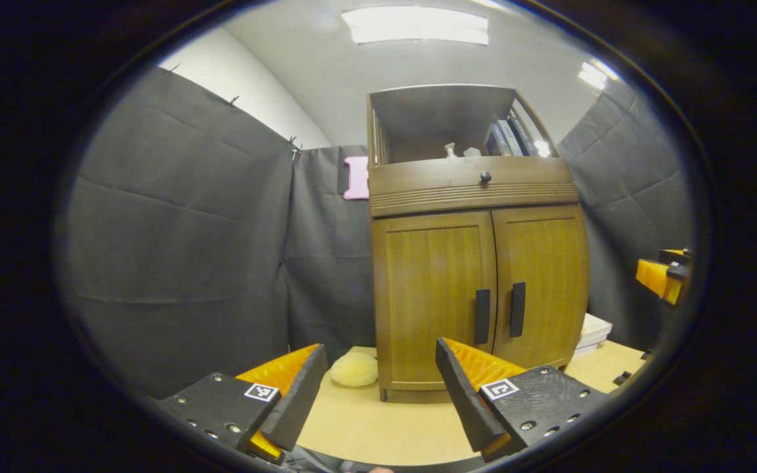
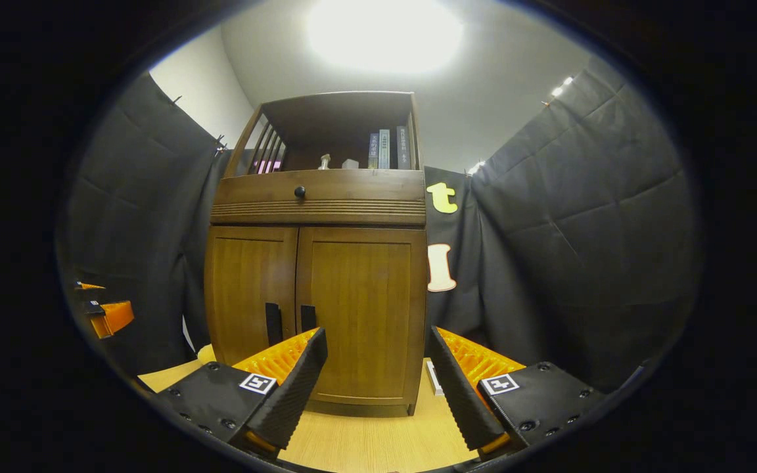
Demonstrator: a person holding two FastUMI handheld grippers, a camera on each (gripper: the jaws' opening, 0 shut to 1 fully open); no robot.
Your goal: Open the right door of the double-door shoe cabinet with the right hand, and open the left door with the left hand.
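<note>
shoe cabinet (image 1: 477, 289) doors closed | top shelf (image 2: 342, 141): books (image 2: 388, 149), small bottle (image 2: 324, 161) | both hand-held grippers (image 1: 378, 387) (image 2: 378, 384) released, clear of handles (image 1: 498, 312)

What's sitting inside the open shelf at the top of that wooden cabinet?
On the open shelf stand a few upright books and two small pale items I can't identify. Below, both doors are closed, so the inside is hidden.

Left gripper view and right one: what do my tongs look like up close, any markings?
Left tongs and right tongs look alike: two wedge-shaped fingers with ribbed inner faces, on black blocks studded with screws. Each block carries a small square black-and-white marker tag. No cables or sleeves visible.
</note>
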